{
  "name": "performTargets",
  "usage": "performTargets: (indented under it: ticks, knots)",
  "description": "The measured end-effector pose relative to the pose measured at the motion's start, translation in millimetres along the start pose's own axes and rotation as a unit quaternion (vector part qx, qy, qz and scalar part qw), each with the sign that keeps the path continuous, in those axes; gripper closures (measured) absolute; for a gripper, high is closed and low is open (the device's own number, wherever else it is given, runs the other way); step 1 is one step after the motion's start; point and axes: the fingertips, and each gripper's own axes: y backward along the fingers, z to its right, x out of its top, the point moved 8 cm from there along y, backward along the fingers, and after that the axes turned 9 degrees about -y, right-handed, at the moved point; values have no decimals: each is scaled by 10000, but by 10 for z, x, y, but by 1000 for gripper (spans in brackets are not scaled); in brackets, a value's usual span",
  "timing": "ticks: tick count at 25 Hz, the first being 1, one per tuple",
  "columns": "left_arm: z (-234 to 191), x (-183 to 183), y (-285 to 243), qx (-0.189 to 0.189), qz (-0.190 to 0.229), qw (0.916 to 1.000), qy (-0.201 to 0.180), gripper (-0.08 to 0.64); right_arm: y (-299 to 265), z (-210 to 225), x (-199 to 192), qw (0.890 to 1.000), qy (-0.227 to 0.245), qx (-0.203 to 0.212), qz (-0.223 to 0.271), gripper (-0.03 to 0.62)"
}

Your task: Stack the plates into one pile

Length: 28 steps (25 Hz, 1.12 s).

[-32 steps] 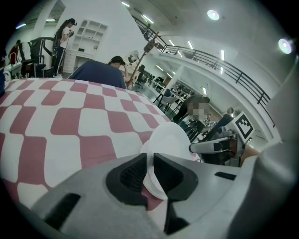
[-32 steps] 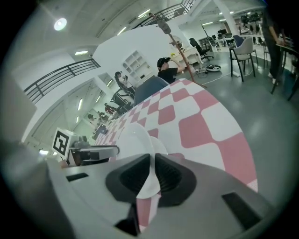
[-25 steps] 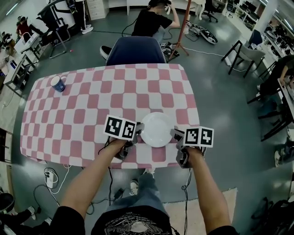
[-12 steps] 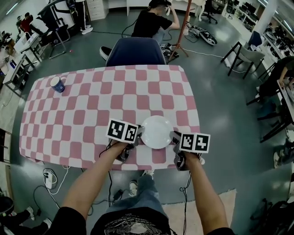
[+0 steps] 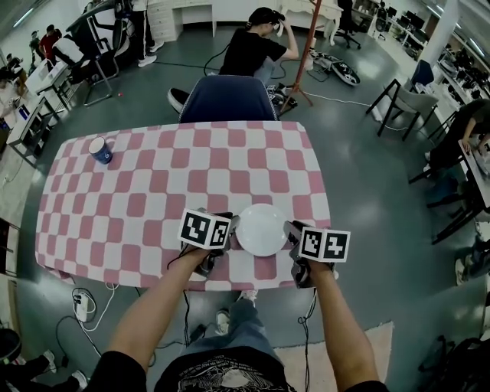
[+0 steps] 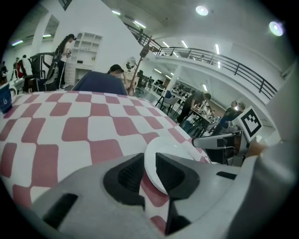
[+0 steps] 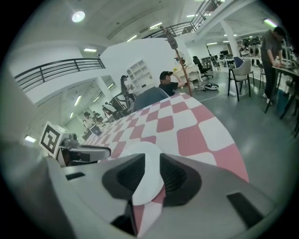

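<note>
White plate (image 5: 261,229) | rim between jaws of left gripper (image 5: 228,228), right gripper (image 5: 290,230) | both just eased apart

Bright even light from ceiling lamps (image 6: 202,10), fisheye-warped edges, dark corners

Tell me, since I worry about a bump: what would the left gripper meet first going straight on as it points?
The plate: its rim sits between the jaws of the left gripper, which have just been opening.

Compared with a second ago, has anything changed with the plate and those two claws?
The left claw and right claw have just been opening, loosening on the white plate whose rim sits between their jaws. Plate and blue cup kept their places.
</note>
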Motion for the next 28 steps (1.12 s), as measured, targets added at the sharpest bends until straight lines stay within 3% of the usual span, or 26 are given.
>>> performTargets:
  ticks: [12,17,23,28]
  knots:
    - [65,605,560,441,802,9922,-848,479,491,-466,505,9933,805,42,825,515]
    - [56,793,790,644,1081,9867,-1027,480,638,-567,619,9898,981,-3,1036,527]
    - [-5,991,1044,1047,1381,9773,-1215,493,779,-723,842,9827,1210,34,1402,541]
    - [22,1170,1235,1374,1668,9642,-1534,522,897,-920,1050,9720,1526,147,1783,555]
